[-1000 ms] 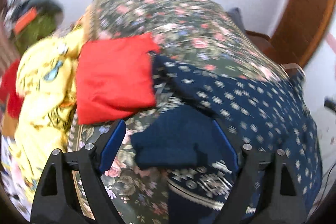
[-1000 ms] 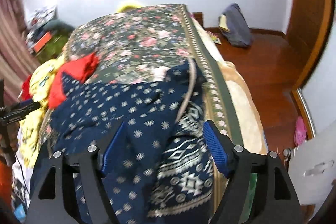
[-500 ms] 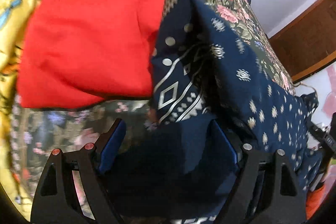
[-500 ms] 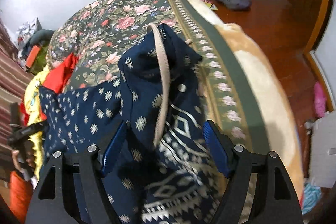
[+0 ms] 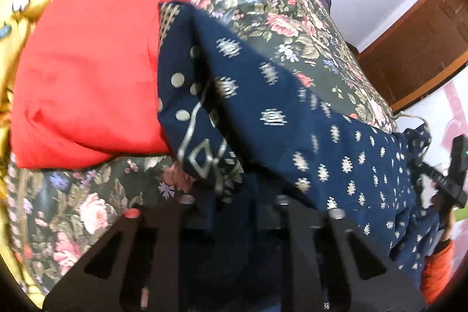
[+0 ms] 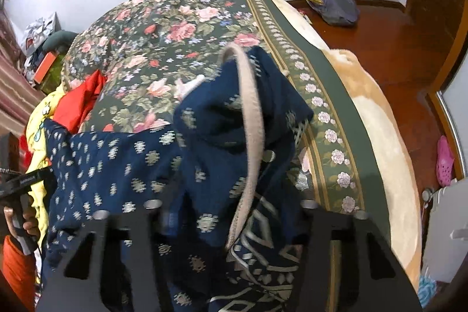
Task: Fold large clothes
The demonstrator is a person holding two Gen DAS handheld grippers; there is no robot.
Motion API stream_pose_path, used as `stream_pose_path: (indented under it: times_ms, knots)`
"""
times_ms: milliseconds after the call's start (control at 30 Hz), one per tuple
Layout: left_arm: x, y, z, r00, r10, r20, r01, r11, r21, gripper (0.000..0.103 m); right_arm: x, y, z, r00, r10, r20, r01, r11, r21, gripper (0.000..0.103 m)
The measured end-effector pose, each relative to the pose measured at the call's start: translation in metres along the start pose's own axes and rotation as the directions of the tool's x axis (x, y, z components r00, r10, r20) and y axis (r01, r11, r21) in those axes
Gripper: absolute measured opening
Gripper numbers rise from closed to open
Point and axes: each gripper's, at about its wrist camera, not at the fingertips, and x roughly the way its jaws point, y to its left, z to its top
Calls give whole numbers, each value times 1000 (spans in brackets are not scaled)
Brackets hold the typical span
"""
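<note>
Left wrist view: my left hand-held gripper (image 5: 234, 201) is closing its jaws on the navy patterned garment (image 5: 292, 119), which lies across the floral bedspread (image 5: 263, 5) beside a red cloth (image 5: 87, 72).

Right wrist view: my right hand-held gripper (image 6: 231, 206) is closing too, with navy fabric and its beige trim band (image 6: 251, 136) between the jaws, near the bed's edge.

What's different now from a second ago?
Both tongs, left and right, came down onto the navy patterned garment and are closing, with its cloth between them. A second ago both stood wide open above it. The red cloth and floral bedspread lie as before.
</note>
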Motion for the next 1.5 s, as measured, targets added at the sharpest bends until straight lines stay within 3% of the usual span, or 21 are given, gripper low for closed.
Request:
stream_pose_path:
  times_ms: [67,133,300,500,700,867,1133,1233,1400,1500]
  knots:
    - [-10,-7,3,999,20,30,-21,1000,23,11,-9,3,1,1000,11,15,-11,1000,-5,20]
    - [-30,-16,5,996,25,82,-28,999,40,10,-21,10,3,999,9,43,-8,1000,-23,18]
    - [-86,-29,9,977,20,211,-38,996,85,8,-50,32,12,993,47,109,-42,998,-53,16]
    - [-143,-40,6,944,62,323,-110,985,132,7,-79,70,27,977,87,196,-60,989,-137,16]
    - [-166,-21,31,918,112,380,-164,981,107,7,-66,93,59,969,104,222,-67,984,-168,16]
    - [-145,4,65,913,179,366,-219,973,69,7,-29,103,85,975,106,198,-70,982,-177,16]
    - [-69,51,103,924,271,271,-285,958,12,7,37,107,107,990,30,137,-3,981,-192,16]
    - [-42,67,105,923,309,228,-315,949,-12,7,59,93,110,993,4,114,14,988,-155,16]
    - [-9,95,101,937,323,131,-317,946,-59,8,77,80,109,997,-12,75,24,989,-149,18]
    - [4,106,93,941,331,74,-326,943,-66,8,74,79,104,995,-47,87,61,984,-166,26]
